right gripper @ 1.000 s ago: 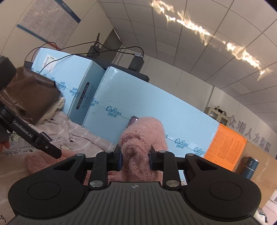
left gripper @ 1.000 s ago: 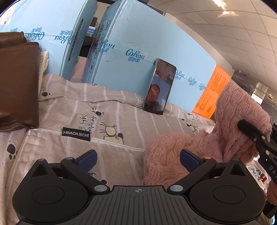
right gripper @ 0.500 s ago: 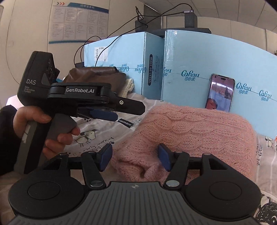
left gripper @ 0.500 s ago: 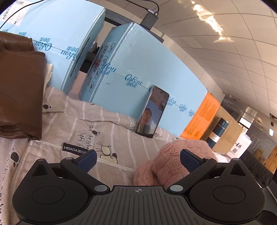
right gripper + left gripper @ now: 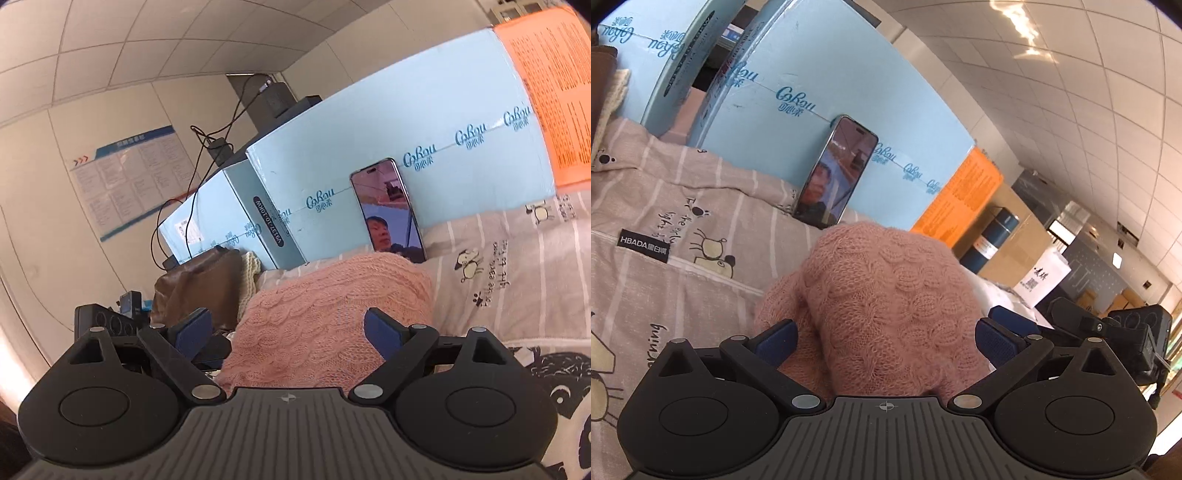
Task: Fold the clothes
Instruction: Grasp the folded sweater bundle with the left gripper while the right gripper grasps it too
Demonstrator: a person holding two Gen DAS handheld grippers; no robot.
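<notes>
A pink cable-knit sweater (image 5: 886, 295) lies bunched in a folded mound on the striped cartoon bedsheet (image 5: 683, 221). My left gripper (image 5: 884, 338) is open, its blue pads to either side of the mound's near edge. In the right wrist view the same sweater (image 5: 332, 314) fills the middle, and my right gripper (image 5: 288, 332) is open around its near edge. The right gripper's body shows at the far right of the left wrist view (image 5: 1108, 328).
Light blue cartons (image 5: 831, 92) stand along the back with a phone (image 5: 834, 177) leaning on them. An orange-labelled box (image 5: 964, 199) and a dark blue flask (image 5: 990, 240) stand to the right. Folded brown and cream clothes (image 5: 199, 284) are stacked at the left.
My right gripper let go of the sweater, which dropped from hanging into a mound on the sheet. Both grippers have moved in close to it and stand open around its near edge.
</notes>
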